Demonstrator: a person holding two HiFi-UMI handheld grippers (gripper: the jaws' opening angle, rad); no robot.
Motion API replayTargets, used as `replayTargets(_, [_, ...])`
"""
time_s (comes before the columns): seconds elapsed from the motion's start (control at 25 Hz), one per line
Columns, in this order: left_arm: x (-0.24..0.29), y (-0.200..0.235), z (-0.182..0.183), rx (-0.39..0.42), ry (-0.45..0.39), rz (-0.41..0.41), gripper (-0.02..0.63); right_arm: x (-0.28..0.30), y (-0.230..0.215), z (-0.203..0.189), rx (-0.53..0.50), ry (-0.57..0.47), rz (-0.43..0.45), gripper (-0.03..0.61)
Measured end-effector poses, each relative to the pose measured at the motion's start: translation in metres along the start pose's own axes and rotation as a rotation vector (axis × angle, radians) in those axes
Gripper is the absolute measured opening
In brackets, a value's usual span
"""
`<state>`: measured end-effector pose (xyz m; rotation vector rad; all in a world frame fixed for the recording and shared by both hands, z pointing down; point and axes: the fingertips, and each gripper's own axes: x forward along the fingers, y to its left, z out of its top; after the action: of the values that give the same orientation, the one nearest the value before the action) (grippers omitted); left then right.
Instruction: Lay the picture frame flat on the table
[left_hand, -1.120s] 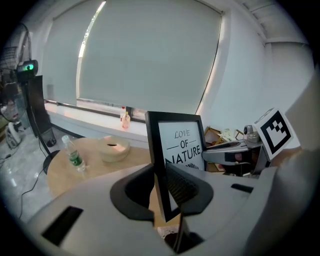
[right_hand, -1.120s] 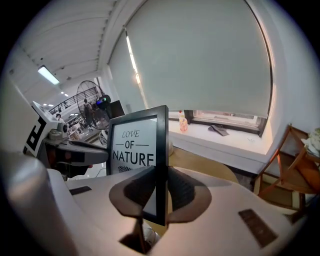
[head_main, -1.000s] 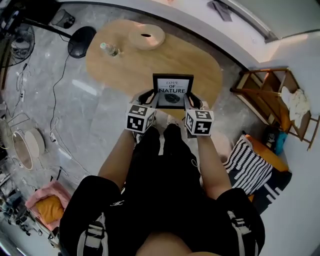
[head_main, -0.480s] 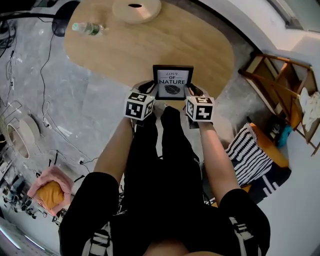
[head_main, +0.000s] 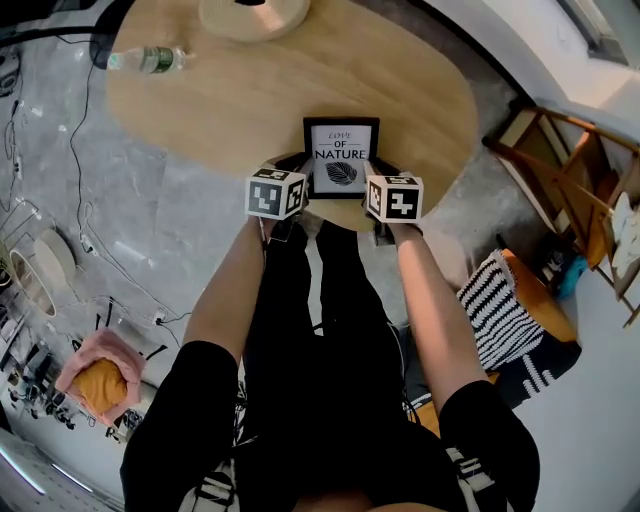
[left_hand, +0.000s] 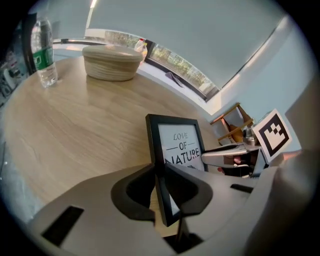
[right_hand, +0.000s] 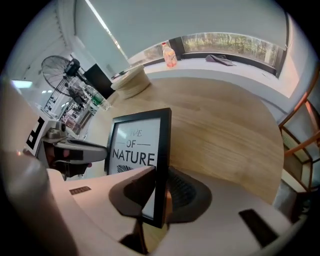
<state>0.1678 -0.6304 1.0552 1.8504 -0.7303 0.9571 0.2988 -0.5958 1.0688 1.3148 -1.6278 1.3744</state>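
Picture frame (head_main: 341, 156), black, print facing holder, upright over near edge of table (head_main: 250, 90); contact between bottom rail and wood not discernible. Left gripper (left_hand: 161, 187): jaws pinching lower left rail. Right gripper (right_hand: 159, 192): jaws pinching lower right rail. Step in hand, as judged: lowering to flat. Recommended handling: carry slightly further in from table edge, tip top rail away and down, both sides moving together, release only once back rests fully on wood

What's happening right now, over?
Left gripper, right gripper shut on picture frame sides. Frame upright over table, not flat yet. Bottle, bowl far off.
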Motion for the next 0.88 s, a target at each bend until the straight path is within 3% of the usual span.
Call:
replayTargets(0.08, [0.010, 0.008, 0.001, -0.037, 0.021, 0.001, 0.074, 0.010, -0.003, 0.002, 0.010, 0.023, -0.006, 0.092])
replayTargets(0.28, [0.027, 0.015, 0.000, -0.040, 0.057, 0.026, 0.074, 0.024, -0.010, 0.003, 0.006, 0.055, -0.016, 0.097])
replayTargets(0.48, [0.013, 0.011, 0.008, -0.052, 0.018, 0.046, 0.064, 0.008, -0.008, 0.007, -0.024, 0.032, -0.021, 0.104])
replayTargets(0.64, [-0.024, -0.011, 0.025, 0.017, -0.058, 0.073, 0.064, -0.034, 0.003, 0.022, -0.098, -0.060, -0.020, 0.115])
replayTargets(0.88, [-0.157, -0.071, 0.082, 0.136, -0.260, 0.129, 0.038, -0.167, 0.063, 0.077, -0.167, -0.316, -0.015, 0.028])
